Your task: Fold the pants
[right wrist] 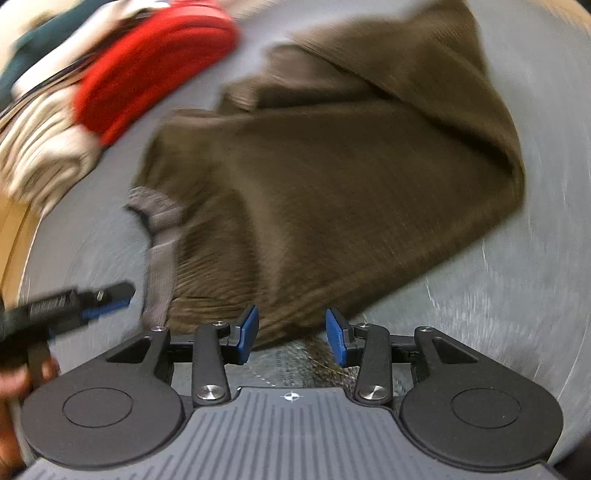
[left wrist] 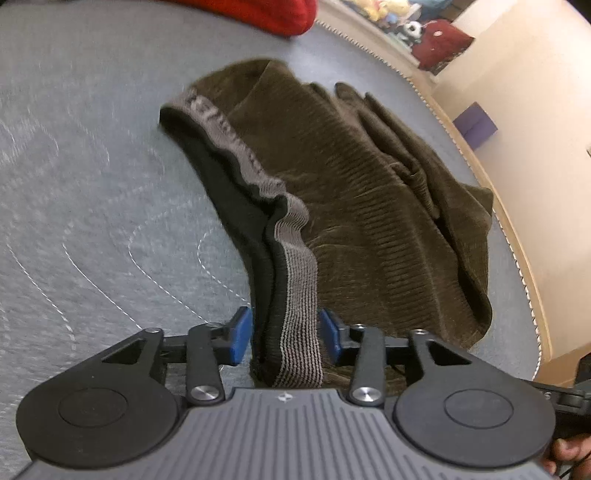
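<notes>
Olive-brown ribbed pants [left wrist: 369, 206] lie crumpled on a grey quilted surface [left wrist: 92, 184]. Their grey striped waistband [left wrist: 295, 280] runs up into my left gripper [left wrist: 286, 332], and the blue pads press on its two sides. The right wrist view is blurred. It shows the same pants [right wrist: 351, 184] spread ahead, with the waistband [right wrist: 160, 258] at the left. My right gripper [right wrist: 291, 332] stands open over a lower edge of the fabric. That edge reaches in between the pads without filling the gap, and grey surface shows there too. The left gripper [right wrist: 103, 302] appears blurred at the left.
A red garment [left wrist: 258, 14] lies at the far side of the surface, beside a pile of striped and dark clothes [right wrist: 40, 158]. The surface's stitched edge [left wrist: 517, 240] curves along the right. Beyond it are a pale floor, a purple box [left wrist: 474, 123] and soft toys.
</notes>
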`<state>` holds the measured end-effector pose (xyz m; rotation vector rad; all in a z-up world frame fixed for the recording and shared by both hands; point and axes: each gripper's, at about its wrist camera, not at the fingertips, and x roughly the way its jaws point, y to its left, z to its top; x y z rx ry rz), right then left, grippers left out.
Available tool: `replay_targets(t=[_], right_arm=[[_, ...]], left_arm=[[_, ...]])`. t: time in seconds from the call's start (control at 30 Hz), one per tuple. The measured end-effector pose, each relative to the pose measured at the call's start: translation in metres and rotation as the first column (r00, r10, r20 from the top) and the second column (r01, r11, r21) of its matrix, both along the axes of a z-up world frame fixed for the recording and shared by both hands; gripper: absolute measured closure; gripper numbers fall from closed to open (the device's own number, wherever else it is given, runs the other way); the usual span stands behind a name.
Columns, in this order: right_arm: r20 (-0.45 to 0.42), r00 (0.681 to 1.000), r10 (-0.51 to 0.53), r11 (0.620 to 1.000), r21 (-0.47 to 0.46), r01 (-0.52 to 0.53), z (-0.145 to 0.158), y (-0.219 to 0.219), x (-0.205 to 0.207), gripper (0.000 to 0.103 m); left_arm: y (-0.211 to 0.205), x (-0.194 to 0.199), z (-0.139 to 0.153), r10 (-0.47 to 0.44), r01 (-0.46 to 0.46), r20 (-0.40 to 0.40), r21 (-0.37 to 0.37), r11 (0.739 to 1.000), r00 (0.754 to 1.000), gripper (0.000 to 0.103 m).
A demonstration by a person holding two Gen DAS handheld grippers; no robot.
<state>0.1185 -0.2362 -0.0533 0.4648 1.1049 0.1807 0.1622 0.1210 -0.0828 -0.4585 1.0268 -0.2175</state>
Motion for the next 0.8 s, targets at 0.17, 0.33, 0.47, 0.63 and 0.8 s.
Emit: replay_targets(t=[0.17, 0.33, 0.47, 0.63, 0.8], right_arm=[[-0.098, 0.989, -0.109, 0.994, -0.027, 0.107, -0.023, 0.001, 0.015, 0.056], [-0.071, 0.99, -0.119, 0.993, -0.033, 0.117, -0.029, 0.013, 0.025, 0.055], [-0.019, 0.99, -0.141, 0.989, -0.044, 0.14, -0.031, 0.019, 0.029, 0.059], [0.022, 0.989, -0.148, 0.989, -0.02, 0.148, -0.031, 0.02, 0.028, 0.081], [0.069, 0.991, -0.112, 0.994, -0.009, 0.113, -0.02, 0.019, 0.023, 0.088]], left_arm=[[0.005, 0.02, -0.023, 0.057, -0.059, -0.047, -0.041, 0.997, 0.997, 0.046], [-0.006, 0.03, -0.03, 0.043, -0.043, -0.001, -0.07, 0.997, 0.999, 0.031], [-0.022, 0.031, -0.032, 0.024, -0.023, 0.06, -0.021, 1.0, 0.998, 0.031], [-0.038, 0.031, -0.029, -0.006, 0.001, 0.094, 0.054, 0.999, 0.996, 0.056], [-0.024, 0.029, -0.015, 0.01, -0.012, 0.085, 0.022, 1.0, 0.996, 0.078]])
